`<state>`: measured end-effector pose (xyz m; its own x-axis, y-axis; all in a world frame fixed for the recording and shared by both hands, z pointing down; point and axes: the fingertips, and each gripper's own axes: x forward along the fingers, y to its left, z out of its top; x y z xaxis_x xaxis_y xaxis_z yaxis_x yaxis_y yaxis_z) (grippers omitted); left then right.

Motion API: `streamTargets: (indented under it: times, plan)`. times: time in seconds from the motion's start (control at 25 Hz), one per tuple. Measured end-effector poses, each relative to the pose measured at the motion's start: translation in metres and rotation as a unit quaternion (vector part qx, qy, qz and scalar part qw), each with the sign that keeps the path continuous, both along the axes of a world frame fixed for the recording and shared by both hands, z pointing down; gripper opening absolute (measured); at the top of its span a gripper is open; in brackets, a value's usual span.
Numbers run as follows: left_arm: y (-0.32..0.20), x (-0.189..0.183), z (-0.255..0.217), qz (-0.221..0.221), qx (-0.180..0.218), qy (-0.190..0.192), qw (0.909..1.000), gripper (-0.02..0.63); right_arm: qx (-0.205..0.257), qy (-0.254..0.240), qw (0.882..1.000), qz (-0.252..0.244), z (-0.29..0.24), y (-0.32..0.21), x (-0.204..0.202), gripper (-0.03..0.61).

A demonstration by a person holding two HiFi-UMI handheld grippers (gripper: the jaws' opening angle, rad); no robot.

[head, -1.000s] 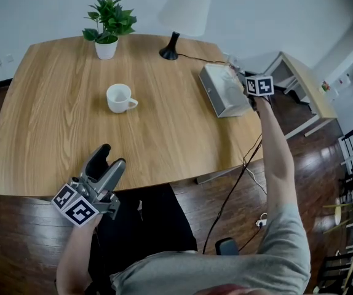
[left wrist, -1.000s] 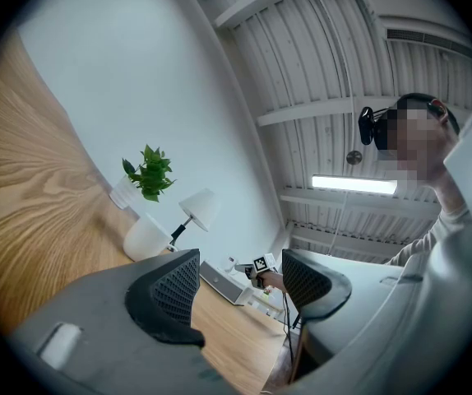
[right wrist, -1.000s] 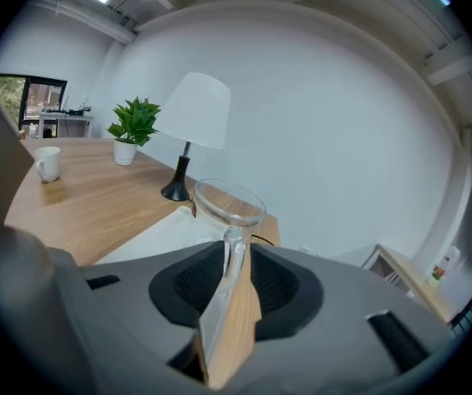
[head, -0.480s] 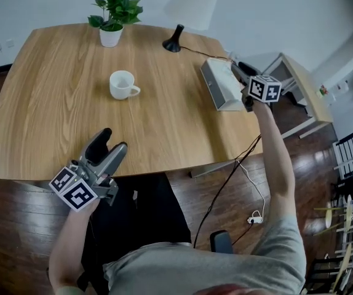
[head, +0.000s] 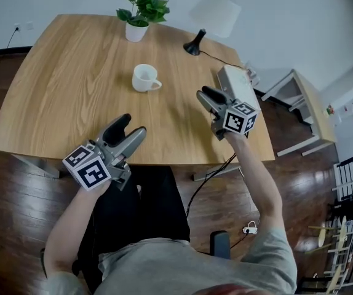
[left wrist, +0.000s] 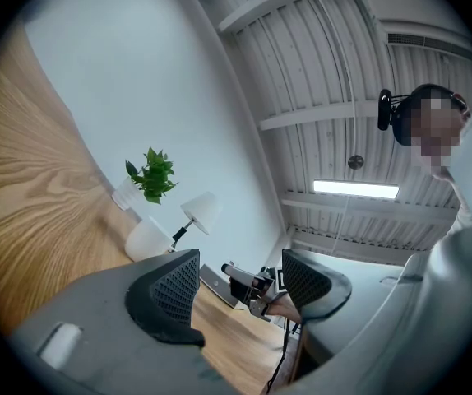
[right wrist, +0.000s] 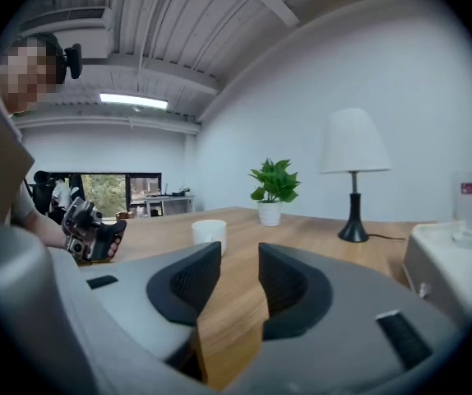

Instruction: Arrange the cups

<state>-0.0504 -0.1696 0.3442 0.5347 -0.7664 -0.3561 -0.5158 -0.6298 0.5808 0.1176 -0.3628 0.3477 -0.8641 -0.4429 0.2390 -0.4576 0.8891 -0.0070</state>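
Observation:
A white cup [head: 146, 78] with a handle stands upright on the wooden table [head: 66, 85], also seen ahead in the right gripper view [right wrist: 210, 235]. My right gripper [head: 202, 96] hovers over the table's right part, pointing left toward the cup and well short of it. Its jaws [right wrist: 240, 280] are closing with nothing between them. My left gripper [head: 131, 125] is held at the table's near edge, open and empty [left wrist: 240, 280]. A clear tumbler [right wrist: 470, 208] stands on the grey box [right wrist: 454, 266].
A potted plant [head: 141, 11] and a white lamp [head: 213, 16] stand at the table's far edge. The grey box [head: 238, 86] lies at the right edge, with a cable running down to the floor. A small side table [head: 305, 103] stands beyond the right edge.
My right gripper has swung away from the grey box, leftward over the table, and now points at the cup. The left gripper has stayed put.

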Motion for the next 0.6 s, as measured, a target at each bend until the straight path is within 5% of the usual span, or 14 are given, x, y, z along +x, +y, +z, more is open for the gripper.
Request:
streamTargets:
  times: [0.24,0.6]
  plan:
    - [-0.001,0.003,-0.002,0.001,0.0,-0.001,1.0,0.307,0.001,0.015,0.999,-0.048,0.029,0.03,-0.038,0.141]
    - [-0.001,0.0,-0.002,0.003,-0.001,0.009,1.0,0.307,-0.034,0.013,0.998,-0.046,0.056,0.022,-0.061,0.138]
